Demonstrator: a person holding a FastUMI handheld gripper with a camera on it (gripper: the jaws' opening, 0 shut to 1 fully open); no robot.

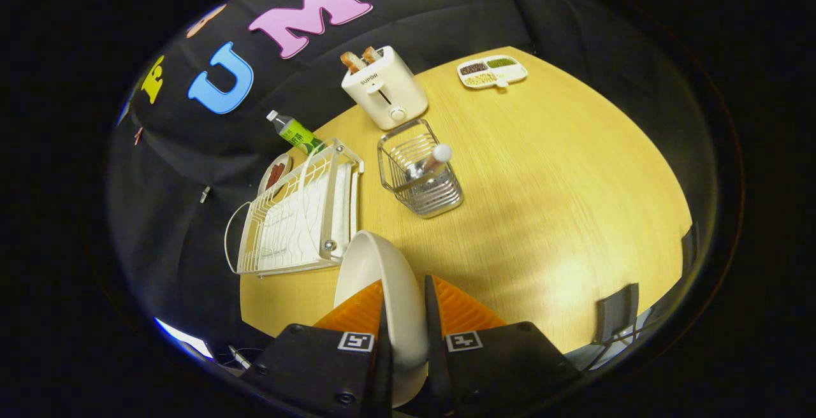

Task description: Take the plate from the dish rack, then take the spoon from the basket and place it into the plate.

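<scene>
A white plate stands on edge between my fingers, held in the air over the wooden table. My gripper is shut on the plate's rim. Beyond the fingers to the left lies the white wire dish rack, with no plate standing in it. Straight ahead stands a wire basket with a spoon upright in it, its rounded white handle end sticking out at the top.
A white toaster with bread slices stands behind the basket. A green-labelled bottle and a small dish lie behind the rack. A divided snack tray sits at the table's far side.
</scene>
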